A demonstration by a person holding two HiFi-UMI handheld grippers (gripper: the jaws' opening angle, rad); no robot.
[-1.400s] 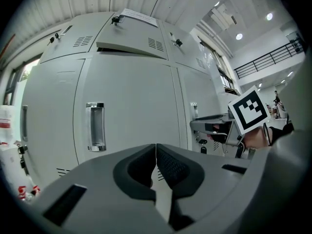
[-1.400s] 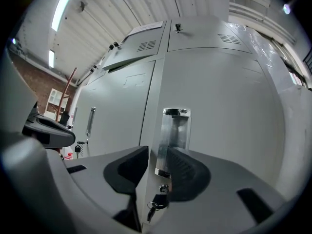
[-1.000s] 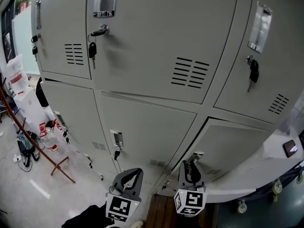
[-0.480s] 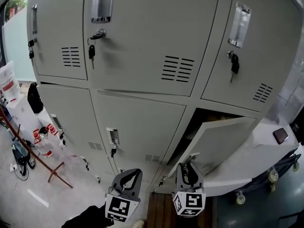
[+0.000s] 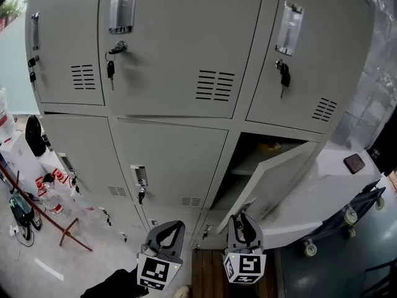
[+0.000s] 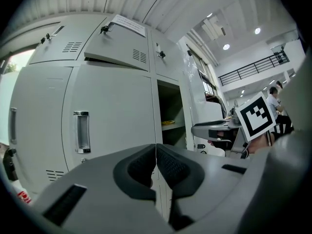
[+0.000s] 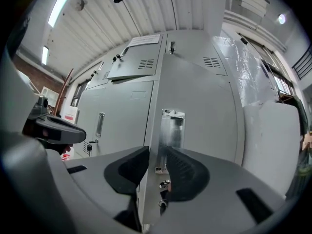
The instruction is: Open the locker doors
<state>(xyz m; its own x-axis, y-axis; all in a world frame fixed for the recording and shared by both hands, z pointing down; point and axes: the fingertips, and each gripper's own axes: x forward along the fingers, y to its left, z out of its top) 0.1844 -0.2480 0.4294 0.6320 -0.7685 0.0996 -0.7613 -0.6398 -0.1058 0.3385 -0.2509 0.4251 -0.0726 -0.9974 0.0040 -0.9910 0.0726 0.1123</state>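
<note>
left gripper [image 5: 176,225]: grey | right gripper [image 5: 240,219]: grey (black-white marker cubes [image 5: 155,270])

Workplace locker area — grey steel lockers [image 5: 167,48], mezzanine railing [image 6: 256,66]

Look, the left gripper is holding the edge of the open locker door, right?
No. It is the right gripper whose jaws hold the edge of the open door. The right gripper view shows this. The left gripper is shut on nothing.

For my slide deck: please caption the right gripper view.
Right gripper clamps the edge of a grey locker door, just beside its recessed metal handle.
</note>
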